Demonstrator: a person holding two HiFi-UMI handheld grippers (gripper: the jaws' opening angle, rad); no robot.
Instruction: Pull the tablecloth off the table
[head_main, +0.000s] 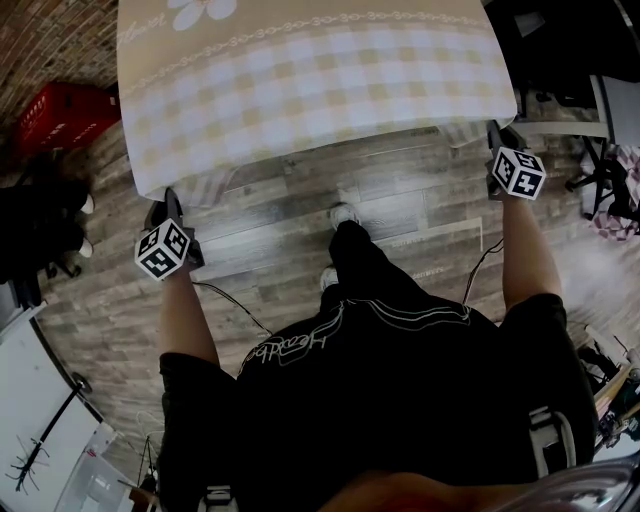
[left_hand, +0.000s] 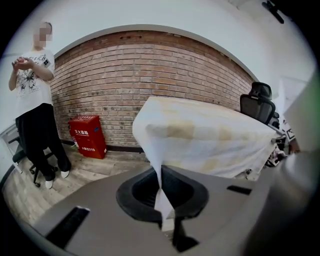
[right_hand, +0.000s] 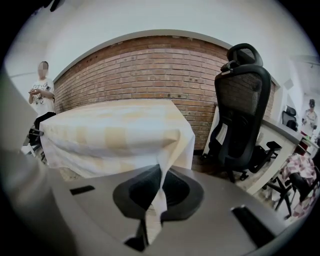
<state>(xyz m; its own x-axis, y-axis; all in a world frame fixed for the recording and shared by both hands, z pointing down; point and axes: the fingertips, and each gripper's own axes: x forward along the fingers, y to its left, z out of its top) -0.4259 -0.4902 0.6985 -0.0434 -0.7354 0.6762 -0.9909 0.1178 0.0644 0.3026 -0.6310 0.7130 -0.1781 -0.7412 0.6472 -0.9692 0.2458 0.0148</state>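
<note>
We hold the left gripper (head_main: 171, 207) and the right gripper (head_main: 496, 133) each clamped shut on a near corner of the checked tablecloth (head_main: 320, 80). The cloth lies spread over the table, and a grip on both corners should let us draw it toward us evenly rather than skewing it. The table itself is wholly covered, so from above we see neither its top nor its legs, and the cloth's far edge is cut off at the top of the head view.
</note>
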